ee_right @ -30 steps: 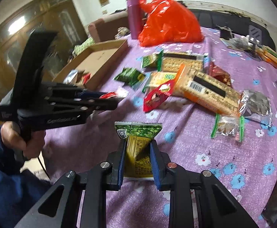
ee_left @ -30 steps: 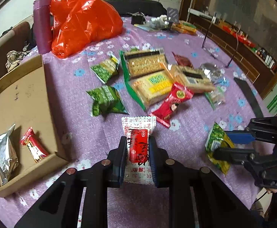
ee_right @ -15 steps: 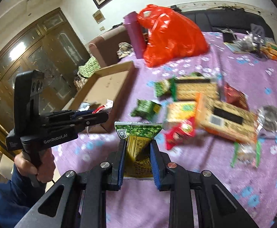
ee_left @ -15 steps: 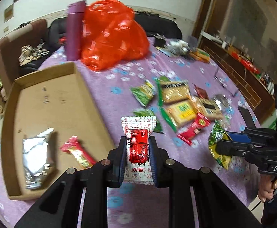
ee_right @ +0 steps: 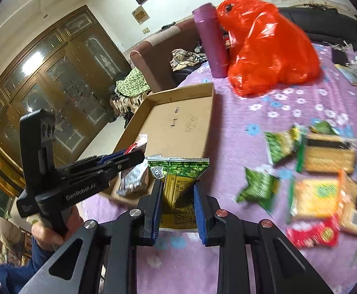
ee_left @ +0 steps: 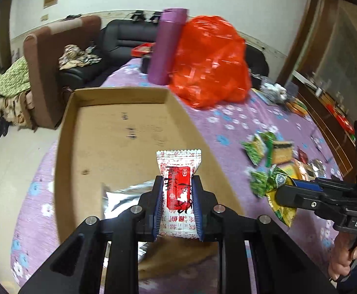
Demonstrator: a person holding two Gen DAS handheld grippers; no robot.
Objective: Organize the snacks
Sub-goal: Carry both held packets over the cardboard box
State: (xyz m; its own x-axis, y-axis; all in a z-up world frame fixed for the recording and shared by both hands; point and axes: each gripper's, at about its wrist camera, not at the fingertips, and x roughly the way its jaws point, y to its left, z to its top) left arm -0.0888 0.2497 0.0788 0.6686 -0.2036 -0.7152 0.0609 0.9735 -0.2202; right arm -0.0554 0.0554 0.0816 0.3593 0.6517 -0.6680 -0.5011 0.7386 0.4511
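Tongs come first in both views. The left tongs (ee_left: 177,193) are clamped on a white packet with a red label (ee_left: 178,183), and they now hang over the near end of the cardboard tray (ee_left: 65,147); a second ago the same packet hung over the purple flowered surface (ee_left: 227,127) with the tray off to the side. The right tongs (ee_right: 177,198) pinch a green and yellow packet (ee_right: 178,183) and have swung the same way, so the tray's near corner now sits just beyond them instead of far off.

Inside the tray, a silver packet (ee_left: 122,201) lies just under the left tongs. The rest of the floor beyond it is bare cardboard.

Both carried snacks look to be at the drop point, so release into the tray is probably the next step.

Farther right on the surface, the loose pile of green packets and biscuit packs (ee_right: 325,161) waits unsorted. Beyond the tray stand a purple flask (ee_left: 166,49) and an orange plastic bag (ee_left: 210,61).
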